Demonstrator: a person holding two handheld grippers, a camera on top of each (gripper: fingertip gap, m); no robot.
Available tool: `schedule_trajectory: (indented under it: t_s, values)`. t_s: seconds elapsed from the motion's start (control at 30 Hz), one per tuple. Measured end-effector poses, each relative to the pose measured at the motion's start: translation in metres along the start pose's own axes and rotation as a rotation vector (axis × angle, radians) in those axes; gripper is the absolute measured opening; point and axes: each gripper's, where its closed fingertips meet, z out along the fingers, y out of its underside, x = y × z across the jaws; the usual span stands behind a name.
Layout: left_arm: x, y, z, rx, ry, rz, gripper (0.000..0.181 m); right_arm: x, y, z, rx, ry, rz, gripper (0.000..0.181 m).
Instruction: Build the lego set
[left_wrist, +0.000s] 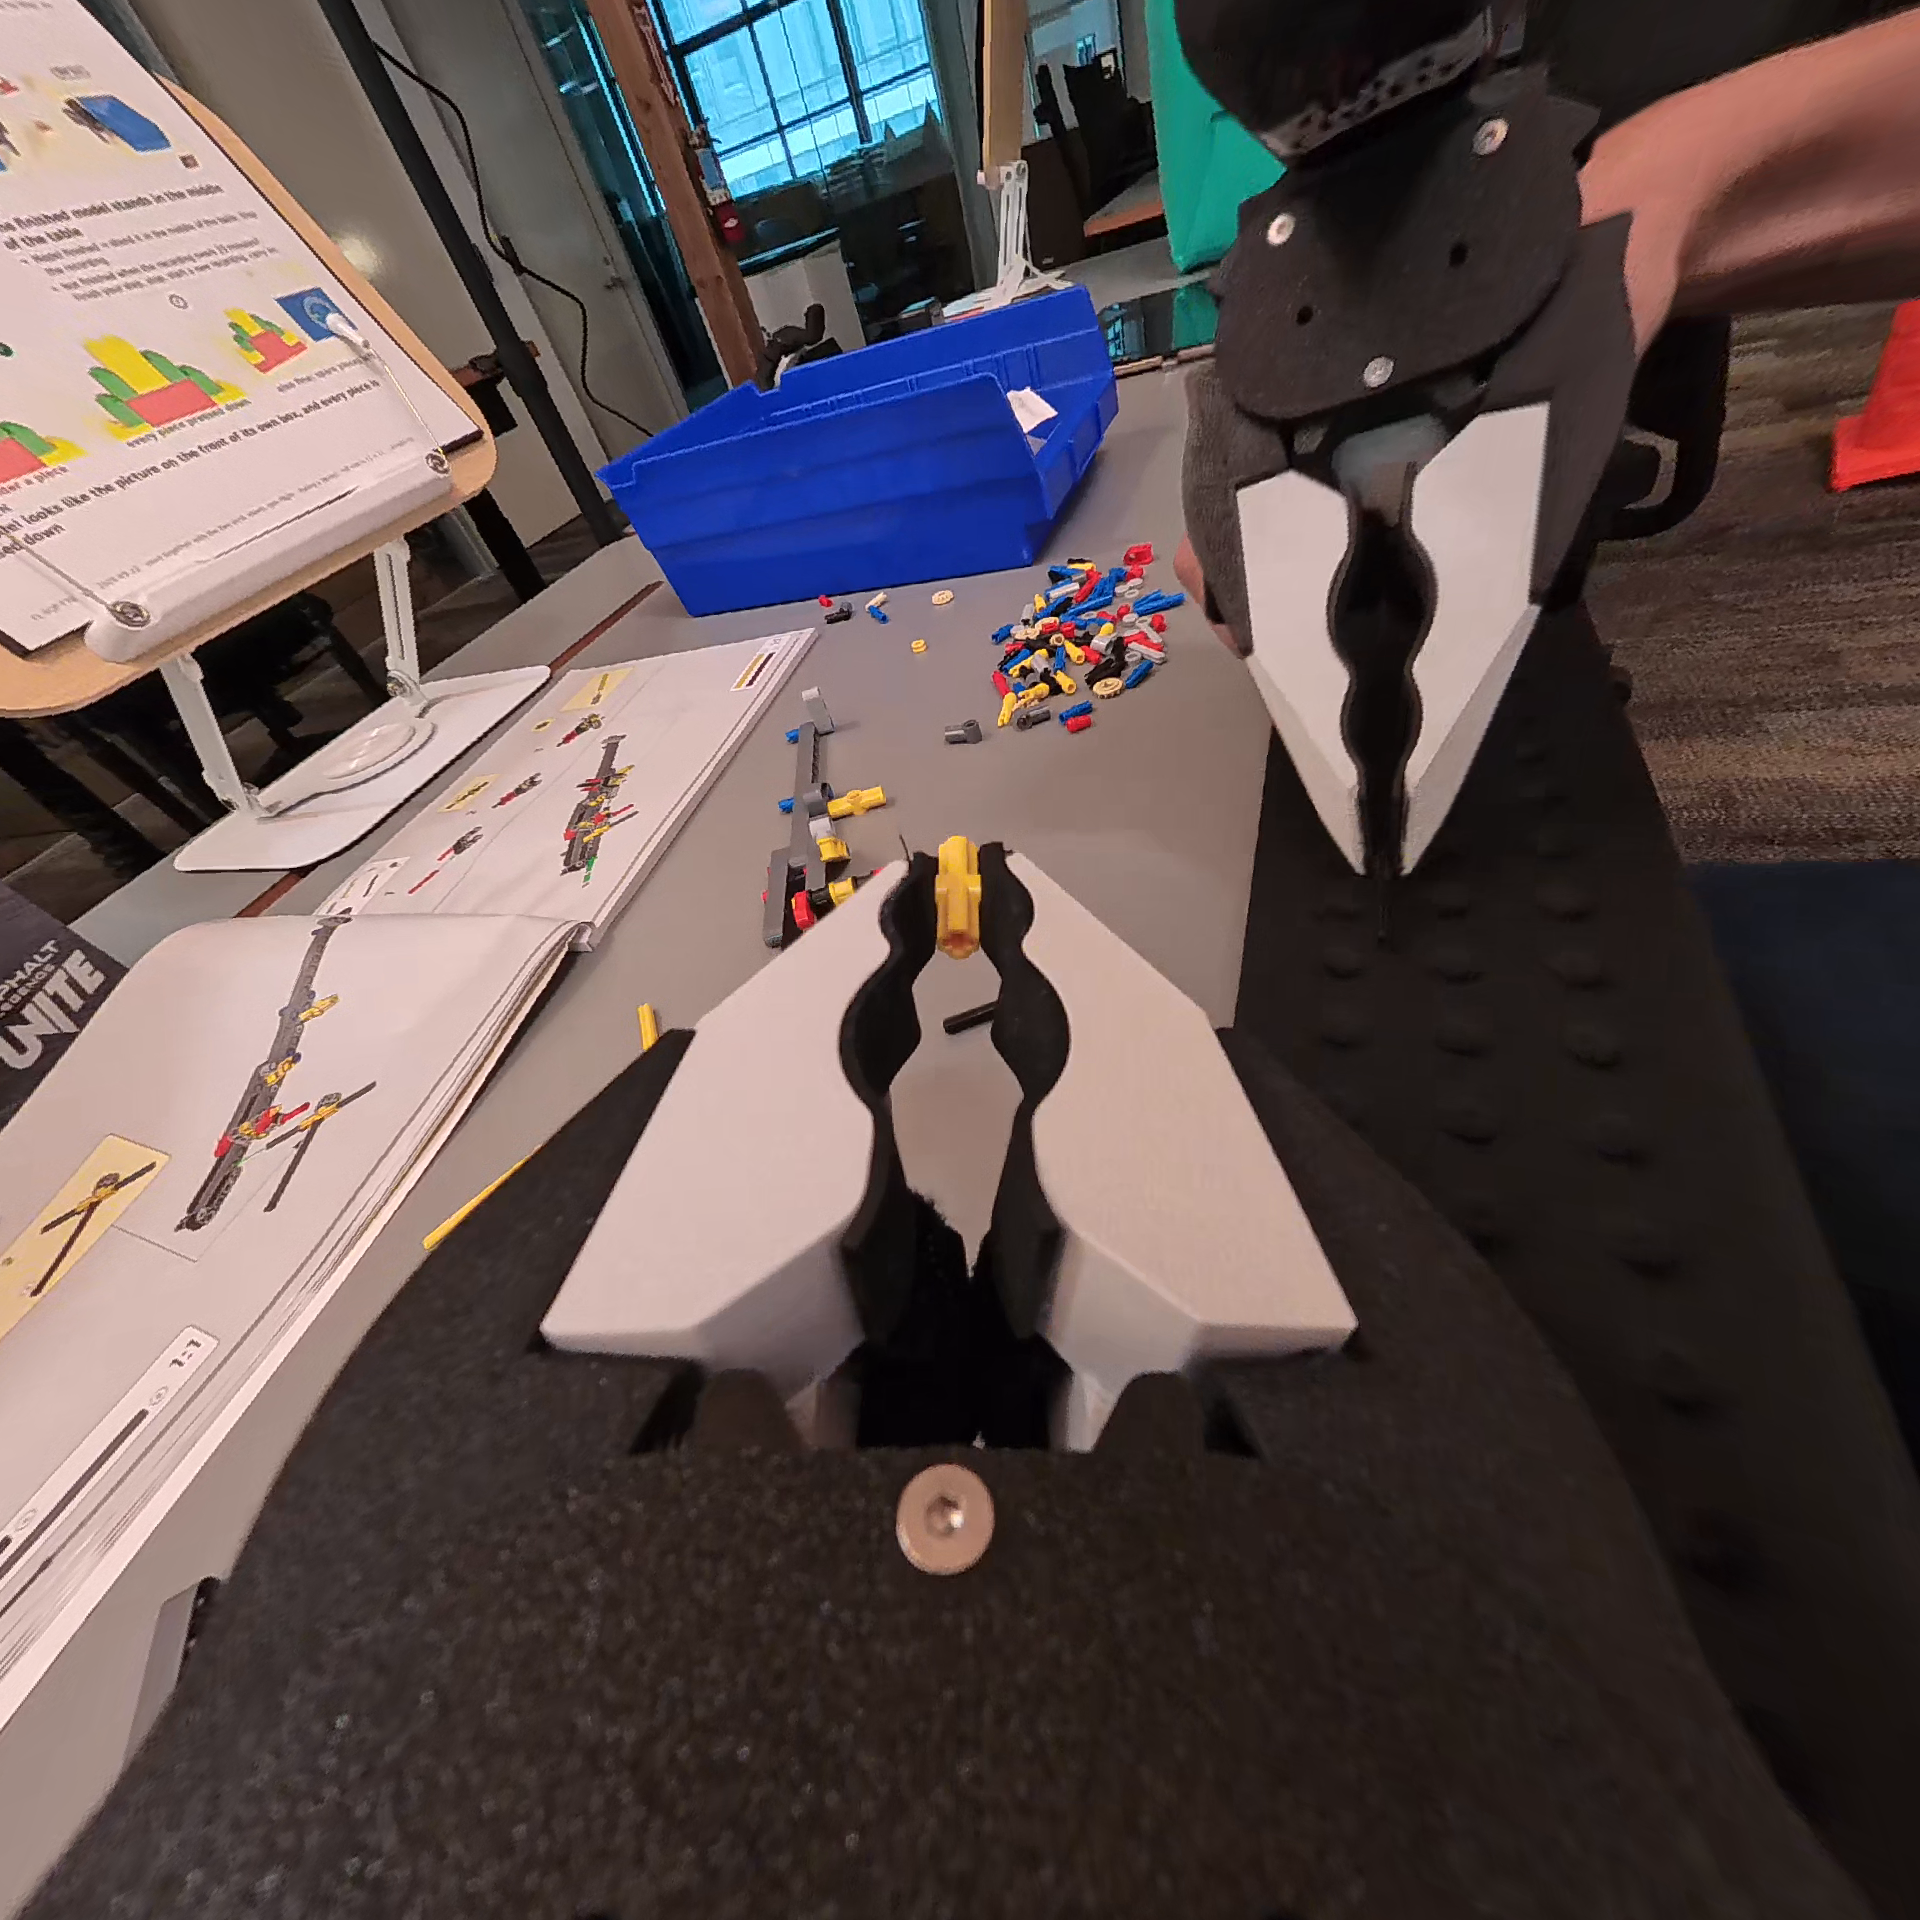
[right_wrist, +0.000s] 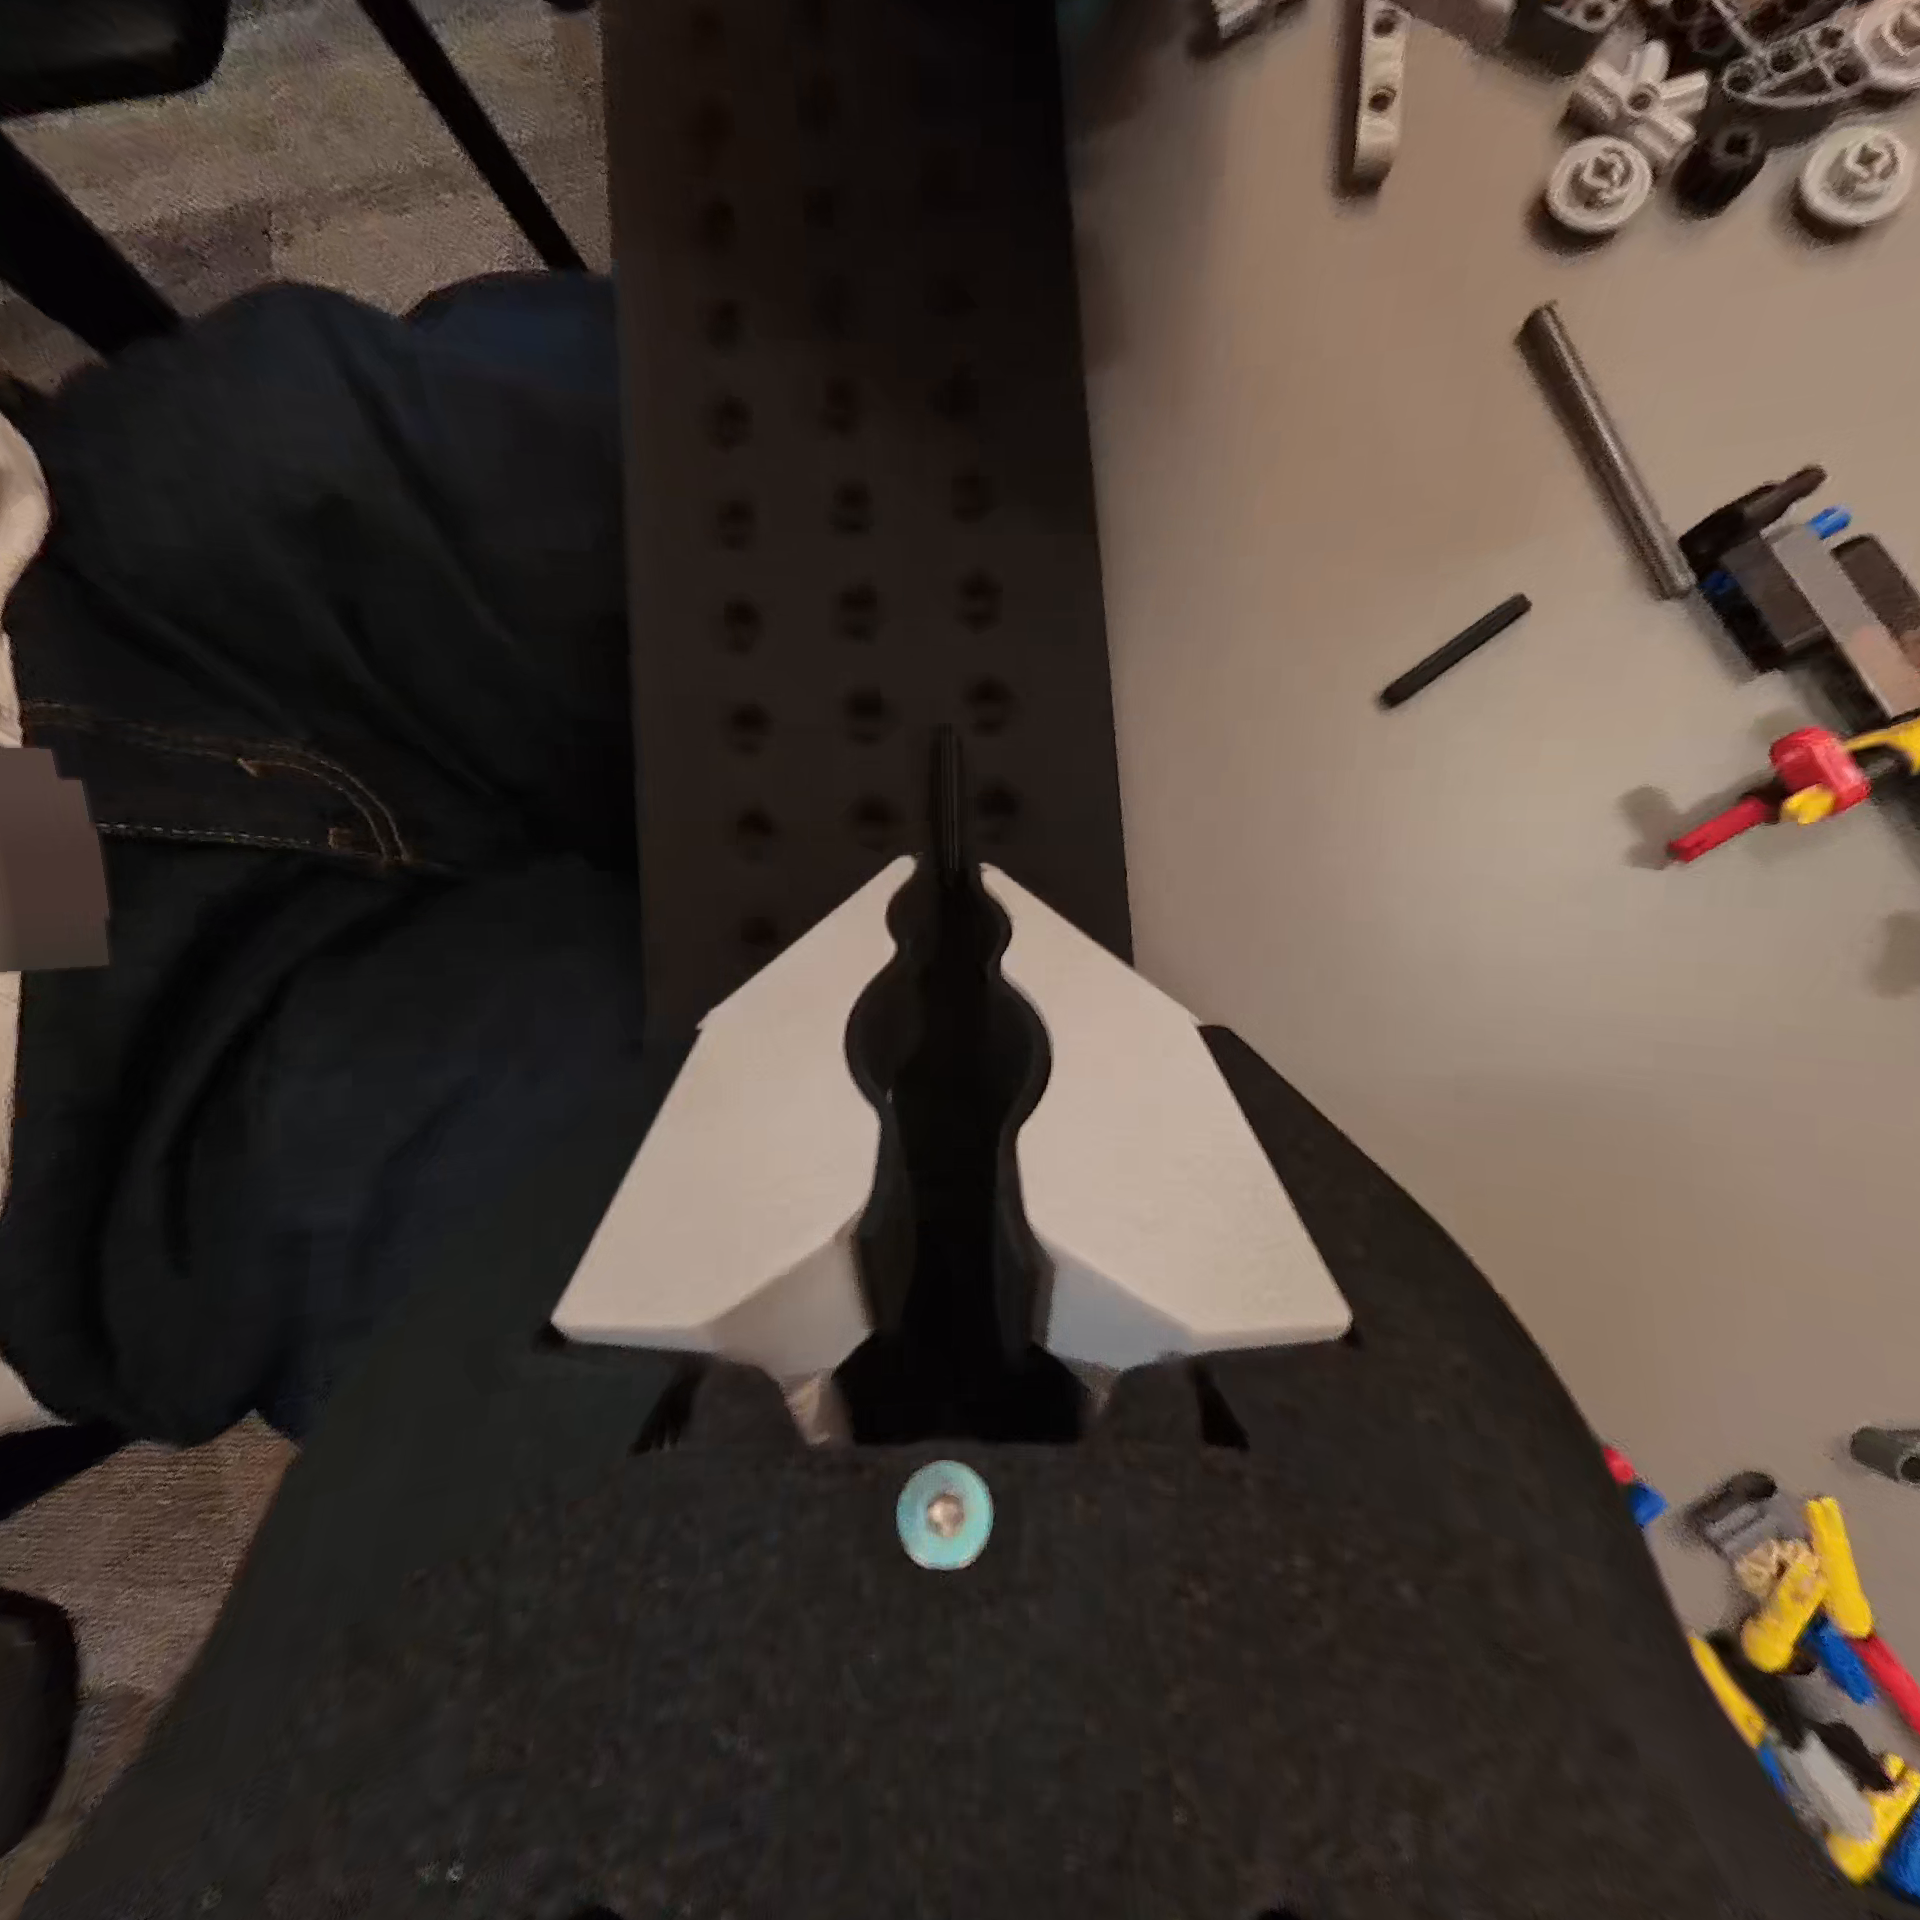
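Left gripper (left_wrist: 957, 862) pinching yellow connector (left_wrist: 957, 896), right gripper (right_wrist: 948, 868) (narrowly) gripping black axle (right_wrist: 947, 800)

We lose the partly built model (left_wrist: 808, 831) where its near end slips behind our left gripper's fingers (left_wrist: 790, 1091), centre of the left wrist view. The pile of small parts (left_wrist: 1086, 644) at upper right is too fine to sort. In the right wrist view, the sub-assembly (right_wrist: 1808, 1662) at lower right is blurred and cut by the edge, and the grey wheels (right_wrist: 1662, 135) run off the top.
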Motion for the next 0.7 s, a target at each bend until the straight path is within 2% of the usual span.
schedule_trajectory:
  t_s: [0.13,0.4,0.7]
  values:
    - [0.001,0.003,0.002,-0.019,0.000,0.009,0.007,0.002,-0.004,0.000,0.046,-0.009,-0.035,0.004]
    - [0.002,0.004,0.002,-0.026,0.003,0.017,0.007,0.005,-0.009,-0.001,0.020,0.111,-0.132,0.009]
    - [0.004,0.004,0.002,-0.026,0.008,0.021,0.007,0.005,-0.015,0.011,0.080,0.122,-0.080,0.005]
